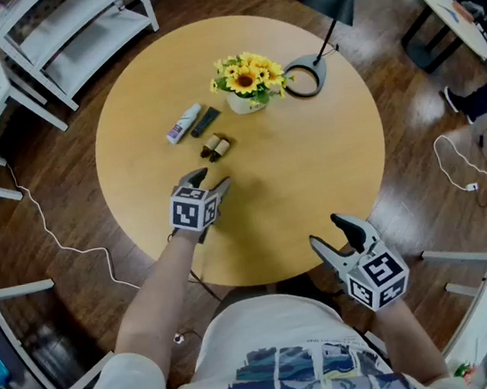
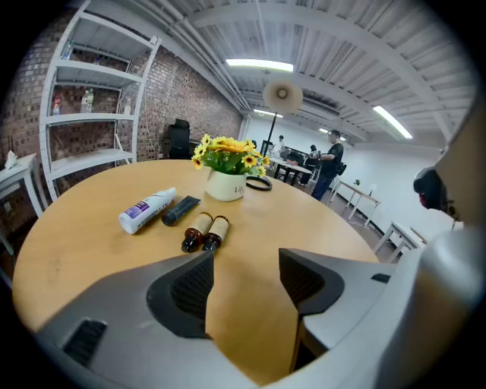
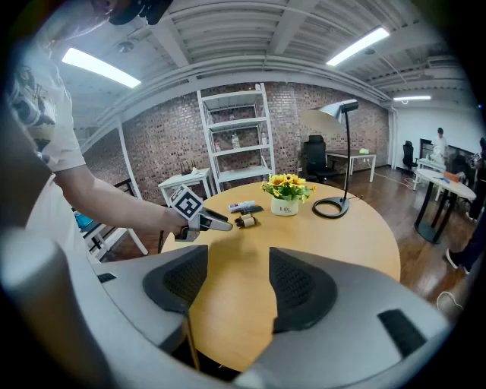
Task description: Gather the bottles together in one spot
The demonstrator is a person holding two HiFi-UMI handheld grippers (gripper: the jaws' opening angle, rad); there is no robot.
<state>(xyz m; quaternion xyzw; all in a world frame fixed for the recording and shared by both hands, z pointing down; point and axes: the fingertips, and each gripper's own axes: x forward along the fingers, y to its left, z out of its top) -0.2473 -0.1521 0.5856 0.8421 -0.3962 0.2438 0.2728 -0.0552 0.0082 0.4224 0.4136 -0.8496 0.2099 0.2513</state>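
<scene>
A round wooden desk point(image 1: 313, 179) fills the middle of the head view, on a dark wood floor. A black lamp point(image 1: 303, 77) stands by the desk's far right edge, its ring base flat on the wood and its shade out past the edge. Just left of the base sits a white flower pot point(image 1: 247, 76) of sunflowers.

The left tool point(image 1: 210, 180) is held over the near left part of the desk and tilts downward. Its jaws stand wide apart with only bare wood between them, and its tips point toward the bottles without touching them. The right tool point(image 1: 330, 231) hangs at the desk's near right edge, also tilted downward, its jaws open and empty.

The bottles lie on their sides toward the far left edge, left of the pot. A white bottle point(image 1: 183, 123) with a purple label lies just beside a dark tube point(image 1: 206, 121). Two small brown bottles point(image 1: 217, 147) lie side by side, touching, just nearer than the tube.
</scene>
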